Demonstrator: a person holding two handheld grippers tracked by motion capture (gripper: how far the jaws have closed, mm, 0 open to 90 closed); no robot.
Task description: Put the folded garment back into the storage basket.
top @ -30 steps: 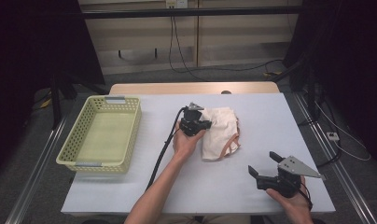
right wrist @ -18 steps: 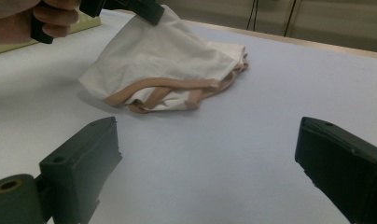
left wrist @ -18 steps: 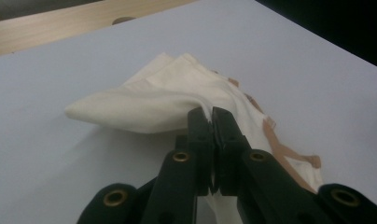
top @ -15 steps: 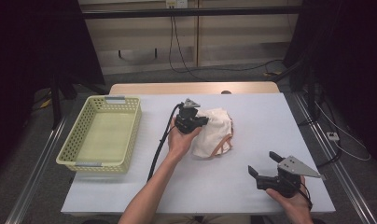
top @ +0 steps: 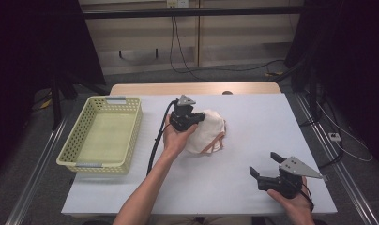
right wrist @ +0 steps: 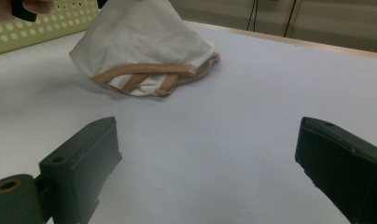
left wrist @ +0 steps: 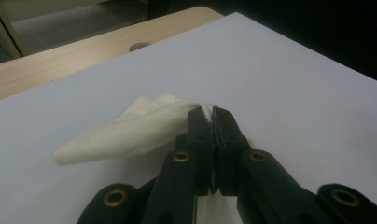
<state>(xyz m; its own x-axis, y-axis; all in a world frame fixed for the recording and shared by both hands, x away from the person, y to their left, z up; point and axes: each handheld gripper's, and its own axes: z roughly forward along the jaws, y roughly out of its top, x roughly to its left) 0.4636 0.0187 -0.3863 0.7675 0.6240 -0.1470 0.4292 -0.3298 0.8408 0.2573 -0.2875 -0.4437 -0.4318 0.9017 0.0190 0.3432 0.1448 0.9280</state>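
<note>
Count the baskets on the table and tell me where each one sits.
1. The yellow basket sits at the table's left edge, left of the white cloth. No other appears.

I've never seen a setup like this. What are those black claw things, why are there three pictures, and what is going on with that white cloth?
There is no robot arm here: a person holds a hand tool with two black jaws, a gripper, in each hand. One picture looks down from above the table; the other two come from small cameras riding on each gripper, looking along its jaws. On the white table stands a yellow-green basket at the left, and a white cloth with tan straps lies in the middle. The left gripper is shut on a fold of the cloth, pulling it up into a peak. The right gripper waits near the table's front right, with its jaws wide open and nothing between them.
</note>
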